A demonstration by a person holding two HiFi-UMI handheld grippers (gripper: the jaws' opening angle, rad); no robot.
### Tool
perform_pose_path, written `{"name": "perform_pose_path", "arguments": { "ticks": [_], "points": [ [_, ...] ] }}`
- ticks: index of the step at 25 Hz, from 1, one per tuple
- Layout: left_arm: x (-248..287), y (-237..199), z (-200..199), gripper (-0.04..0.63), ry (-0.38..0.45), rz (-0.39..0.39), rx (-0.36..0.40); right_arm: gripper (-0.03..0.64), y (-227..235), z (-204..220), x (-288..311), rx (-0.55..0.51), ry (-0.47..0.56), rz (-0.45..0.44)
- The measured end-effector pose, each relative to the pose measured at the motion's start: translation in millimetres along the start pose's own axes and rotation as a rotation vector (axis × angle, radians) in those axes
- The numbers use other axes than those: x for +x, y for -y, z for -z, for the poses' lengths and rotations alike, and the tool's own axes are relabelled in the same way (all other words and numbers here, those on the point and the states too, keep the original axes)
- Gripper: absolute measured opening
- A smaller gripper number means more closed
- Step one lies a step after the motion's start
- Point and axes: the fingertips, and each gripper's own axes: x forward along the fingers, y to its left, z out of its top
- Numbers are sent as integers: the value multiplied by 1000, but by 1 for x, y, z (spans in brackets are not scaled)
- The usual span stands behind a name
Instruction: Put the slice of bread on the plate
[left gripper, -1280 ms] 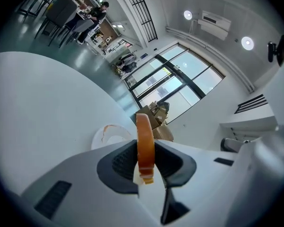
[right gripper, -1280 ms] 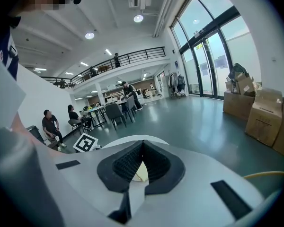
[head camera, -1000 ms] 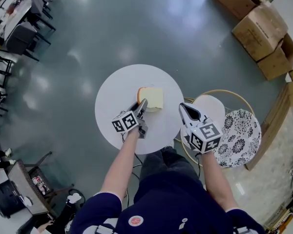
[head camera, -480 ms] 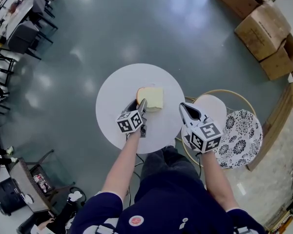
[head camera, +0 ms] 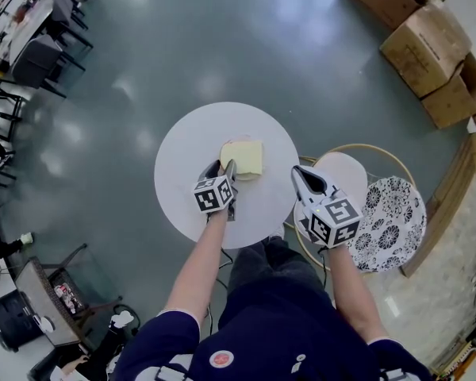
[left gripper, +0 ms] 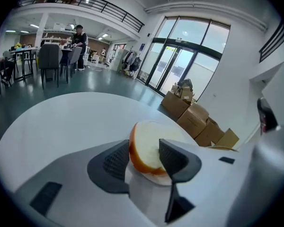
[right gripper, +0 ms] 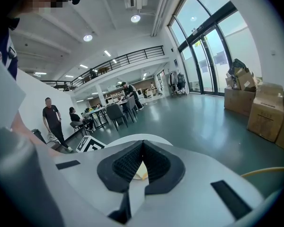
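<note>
bread first: lying as a pale slice [head camera: 244, 158] on a small white plate [head camera: 239, 178], just past the middle of a round white table [head camera: 186, 145], with the plate barely standing out from the tabletop in the head view. showing, in the left gripper view, a pale face and an orange-brown crust along the near edge, with a sliver of white rim curving beneath. reaching in over the table's near side with the left gripper [left gripper: 143, 145], pointing down at the slice, with jaws just now opening and standing wide, one dark ribbed pad on each side of the crust end. not squeezing, though hard to say whether the left-hand pad is brushing the crust. carrying a marker cube [head camera: 214, 194] just behind the jaws, above the table's near half. holding the right gripper [right gripper: 142, 144] off the table's right edge, apart from the bread, with jaws pressing together at the tips and nothing between them, only a scrap of the slice peeking through the notch below the tips from far behind. hovering there over the edge of a smaller round white stool top [head camera: 345, 169] ringed by a thin golden hoop, beside a black-and-white flowered disc [head camera: 390, 222]. leaving, well beyond, cardboard boxes [head camera: 424, 50] sitting on the grey-green floor [head camera: 222, 46].
</note>
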Motion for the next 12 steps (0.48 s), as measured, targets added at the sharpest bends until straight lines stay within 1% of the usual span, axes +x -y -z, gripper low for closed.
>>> {"name": "perform_pose_path", "arguments": {
  "ticks": [4,8,10,12],
  "points": [
    [-3,1,-4,184,7,-5,20,5,-1,-1,-3,-2,3,2],
    [-13,3,-14,184,37,1,33,5,-5,-6,-3,-6,14,-6],
    [-20,10,-22,184,60,26,50,5,-7,-9,-3,-7,23,-12],
    [-29,24,-31,183,83,82,68,5,-9,-12,-4,-8,31,-21]
  ]
}}
